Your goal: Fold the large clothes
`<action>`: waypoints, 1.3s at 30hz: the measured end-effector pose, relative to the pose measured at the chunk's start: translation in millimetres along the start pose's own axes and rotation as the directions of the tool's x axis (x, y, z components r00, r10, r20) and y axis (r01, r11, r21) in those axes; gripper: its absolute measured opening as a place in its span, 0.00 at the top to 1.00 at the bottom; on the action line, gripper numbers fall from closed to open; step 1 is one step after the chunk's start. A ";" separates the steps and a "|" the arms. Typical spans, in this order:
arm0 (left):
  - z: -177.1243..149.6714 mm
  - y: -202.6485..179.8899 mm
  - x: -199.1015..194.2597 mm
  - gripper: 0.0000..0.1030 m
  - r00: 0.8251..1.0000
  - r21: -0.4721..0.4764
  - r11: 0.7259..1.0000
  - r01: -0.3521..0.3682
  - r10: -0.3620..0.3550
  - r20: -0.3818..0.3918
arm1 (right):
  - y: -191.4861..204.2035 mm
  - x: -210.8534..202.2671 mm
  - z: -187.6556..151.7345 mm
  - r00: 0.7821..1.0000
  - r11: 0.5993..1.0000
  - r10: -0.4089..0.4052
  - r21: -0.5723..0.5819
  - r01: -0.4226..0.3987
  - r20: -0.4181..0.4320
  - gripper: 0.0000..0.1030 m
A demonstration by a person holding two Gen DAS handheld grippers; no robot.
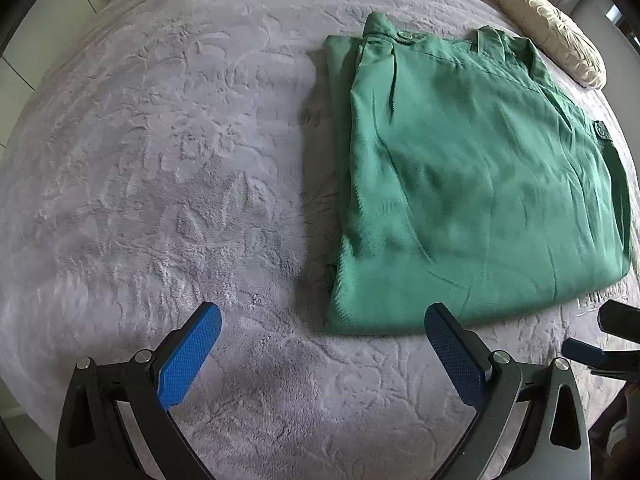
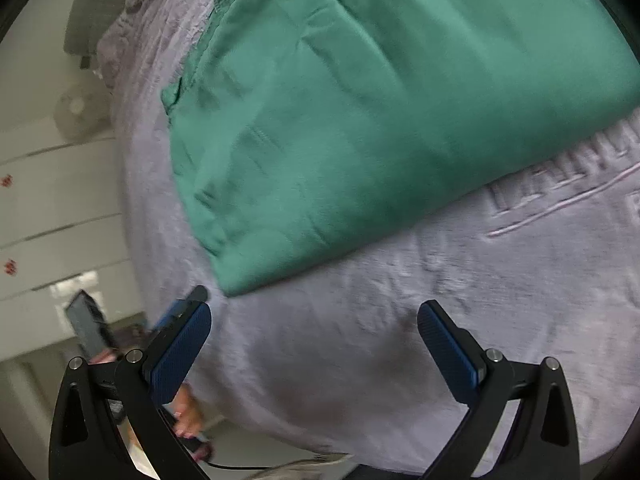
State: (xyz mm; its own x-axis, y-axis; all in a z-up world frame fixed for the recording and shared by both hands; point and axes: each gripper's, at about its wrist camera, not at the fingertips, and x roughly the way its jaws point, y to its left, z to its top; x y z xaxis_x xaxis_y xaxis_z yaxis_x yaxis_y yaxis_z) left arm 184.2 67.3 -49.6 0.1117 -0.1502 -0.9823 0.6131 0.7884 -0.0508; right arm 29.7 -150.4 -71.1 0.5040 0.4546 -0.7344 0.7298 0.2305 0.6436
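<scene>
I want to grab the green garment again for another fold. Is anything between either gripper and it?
Nothing visible. The left gripper and right gripper are both open above bare grey blanket, with the folded green garment just ahead. The pillow lies beyond it.

The left gripper [image 1: 322, 334] has its two blue fingers [image 1: 190, 354] spread wide apart, with nothing between them. The right gripper [image 2: 314, 334] is spread wide too, and holds nothing. In the right wrist view, a hand [image 2: 188, 414] shows low, just behind that gripper's left finger, wrapped around a dark handle.
</scene>
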 end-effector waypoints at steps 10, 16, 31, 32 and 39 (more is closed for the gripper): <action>18.0 40.3 8.3 0.01 0.988 -0.125 0.980 0.153 -0.151 0.025 | 9.0 48.1 2.7 0.962 0.962 0.272 0.025 -0.271 -0.019 0.00; 37.2 46.6 27.2 0.01 0.961 -0.138 0.952 0.273 -0.275 0.008 | 13.5 79.1 20.3 0.931 0.928 0.358 0.083 -0.363 0.071 0.00; 110.4 12.7 83.0 0.01 0.787 -0.202 0.786 0.584 -0.609 -0.094 | 44.4 43.0 24.1 0.912 0.914 0.405 -0.038 -0.404 0.068 0.91; 116.3 8.0 87.8 0.01 0.764 -0.218 0.763 0.609 -0.638 -0.097 | 48.9 38.4 24.1 0.912 0.914 0.404 -0.063 -0.401 0.064 0.91; 126.5 -29.6 82.6 0.81 0.825 -0.133 0.829 0.543 -0.557 -0.101 | 48.4 50.5 23.8 0.961 0.960 0.267 -0.070 -0.272 -0.069 0.87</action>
State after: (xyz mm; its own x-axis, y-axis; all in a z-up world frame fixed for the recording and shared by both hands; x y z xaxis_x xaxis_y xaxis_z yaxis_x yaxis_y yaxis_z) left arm 274.2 -43.9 -106.5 -0.3284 -0.5021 -0.8001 0.4649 0.6514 -0.5996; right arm 101.5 -136.7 -82.2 0.6475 0.5579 -0.5190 0.5311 0.1580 0.8324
